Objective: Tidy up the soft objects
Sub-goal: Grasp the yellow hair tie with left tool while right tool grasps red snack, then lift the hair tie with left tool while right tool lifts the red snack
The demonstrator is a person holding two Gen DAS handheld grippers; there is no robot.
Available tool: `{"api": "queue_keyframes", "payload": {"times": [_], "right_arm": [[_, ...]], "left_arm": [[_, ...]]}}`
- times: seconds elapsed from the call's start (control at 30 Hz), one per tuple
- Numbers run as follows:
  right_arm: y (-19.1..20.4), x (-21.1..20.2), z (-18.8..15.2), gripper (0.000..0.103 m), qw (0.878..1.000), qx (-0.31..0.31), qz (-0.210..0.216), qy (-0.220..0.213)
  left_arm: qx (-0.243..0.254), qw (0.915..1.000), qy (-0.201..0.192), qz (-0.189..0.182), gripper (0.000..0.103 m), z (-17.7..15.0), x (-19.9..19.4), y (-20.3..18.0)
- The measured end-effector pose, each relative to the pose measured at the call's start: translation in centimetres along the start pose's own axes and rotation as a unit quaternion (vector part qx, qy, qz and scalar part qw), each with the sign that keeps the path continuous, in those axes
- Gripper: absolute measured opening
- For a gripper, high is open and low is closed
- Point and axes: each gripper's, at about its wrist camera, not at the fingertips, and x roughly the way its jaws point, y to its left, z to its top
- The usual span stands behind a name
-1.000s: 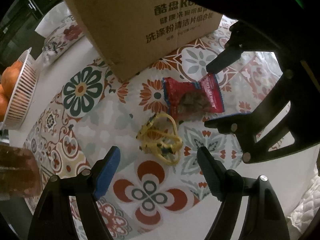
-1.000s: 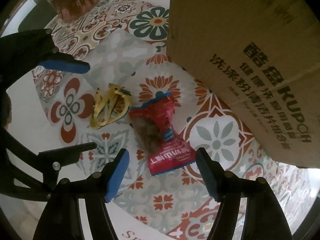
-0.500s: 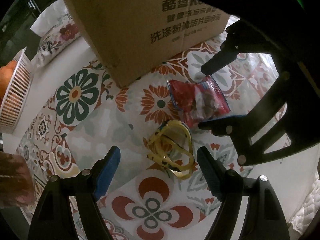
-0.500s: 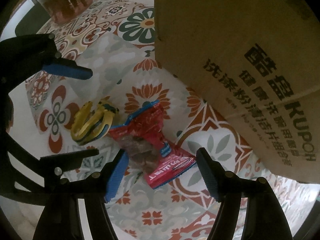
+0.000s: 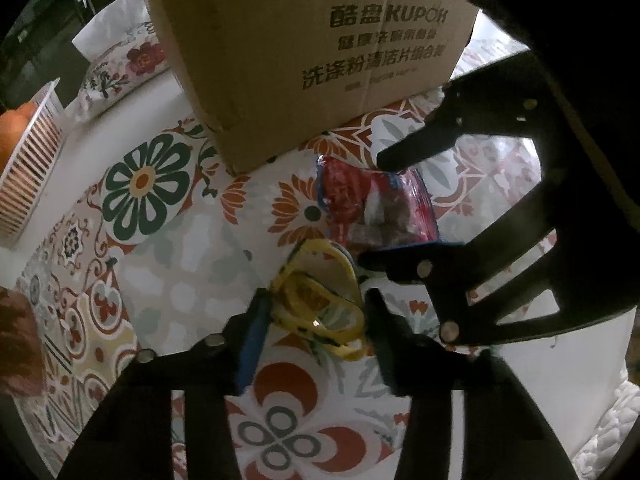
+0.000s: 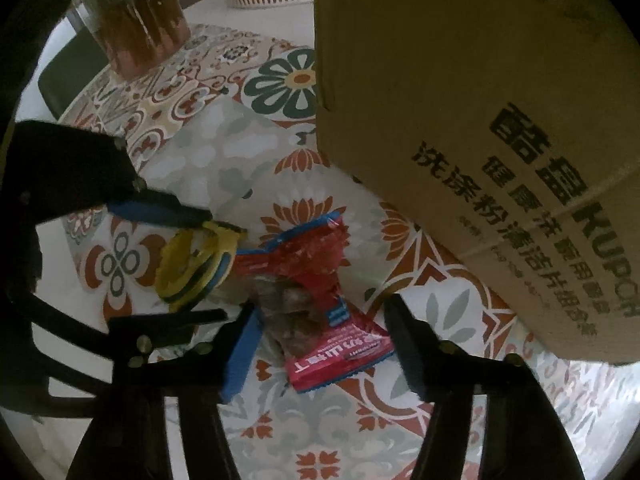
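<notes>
A bundle of yellow rubber bands (image 5: 298, 306) lies on the patterned tablecloth (image 5: 144, 196). My left gripper (image 5: 316, 312) points down over it. Its jaws are closing, and both pads touch the loops. Just right of the bands lies a red snack packet (image 6: 316, 256) with a clear window. My right gripper (image 6: 320, 308) straddles the packet with its jaws closing. The packet lies flat between the blue pads, which stand at its edges without squeezing it. The right wrist view shows the left gripper (image 6: 212, 264) around the yellow bands (image 6: 180, 264). In the left wrist view the right gripper (image 5: 370, 208) spans the packet (image 5: 348, 192).
A large cardboard box (image 5: 300, 40) with printed lettering stands just behind both objects. A white basket (image 5: 28, 168) of oranges sits at the far left. A glass jar (image 6: 136, 20) stands on the cloth. A floral pouch (image 5: 120, 68) lies behind the box.
Both grippers have come down closer to the table. The left jaws have narrowed onto the yellow bands, and the right jaws have narrowed around the red packet. The bands now look bunched up.
</notes>
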Motion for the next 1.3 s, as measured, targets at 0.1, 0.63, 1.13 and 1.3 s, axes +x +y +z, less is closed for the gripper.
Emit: {"api": "queue_keyframes", "payload": {"times": [0.1,0.63,1.13,1.3], "right_arm": [[1.2,-1.1,-1.1,0.05,1.0,0.006,-0.001,-0.01],[-0.4,-4.4,-5.1,0.042,0.988,0.134,-0.013,-0.081],[-0.9,-12.1,-8.0,0.042,0.957,0.215,-0.038,-0.19],[-1.3,-15.2,-9.4,0.032,0.945,0.231,-0.04,-0.228]], "left_arm": [[-0.021,0.9997,-0.006,-0.006,0.042,-0.8,0.1,0.1],[-0.135,0.9881,-0.074,0.001,0.041,-5.0,-2.2,0.3],[-0.206,0.9642,-0.158,0.054,0.041,-3.5,-9.0,-2.3],[-0.212,0.9575,-0.186,0.059,0.041,-2.8,-11.4,-3.5]]}}
